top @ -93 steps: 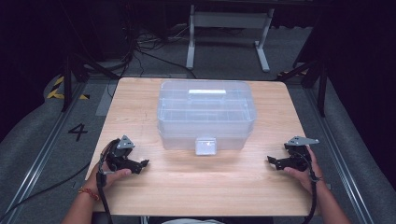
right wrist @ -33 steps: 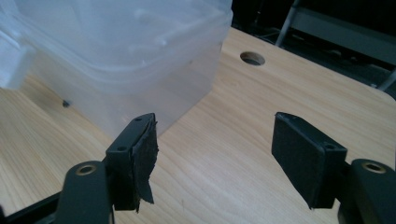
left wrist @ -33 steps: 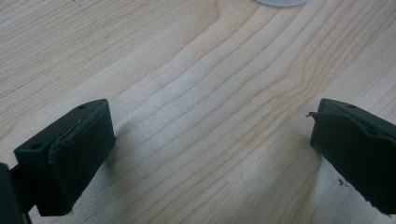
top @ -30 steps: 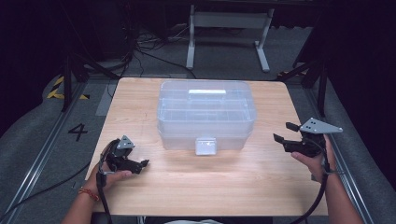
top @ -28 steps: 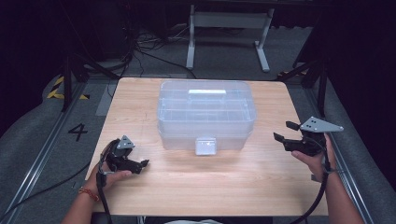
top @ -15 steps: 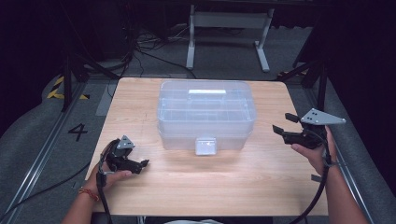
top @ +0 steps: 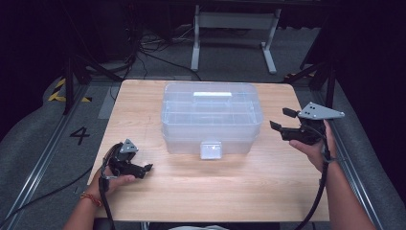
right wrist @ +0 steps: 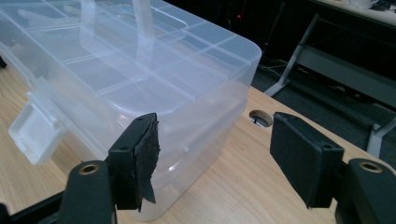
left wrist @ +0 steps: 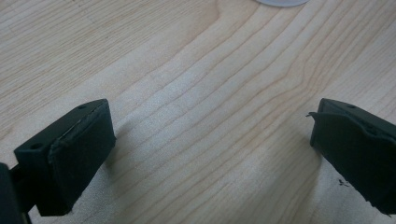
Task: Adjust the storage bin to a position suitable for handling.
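**Right gripper closes in on the clear box while the left waits**

At the left, the left gripper (top: 128,165) rests low on the wooden table (top: 143,96), jaws spread wide with nothing but bare wood between them. In the middle stands the clear plastic storage box (top: 211,117), lid down, its front latch (top: 211,149) facing the person and its handle lying flat on the lid. At the right, the right gripper (top: 282,120) hangs above the table just beside the box's right end, jaws released and empty, aimed at the box's corner. The risk from here, as I judge it: the smooth, rounded wall gives the pads little purchase, so a grip there may slip or shove the light box sideways across the table.
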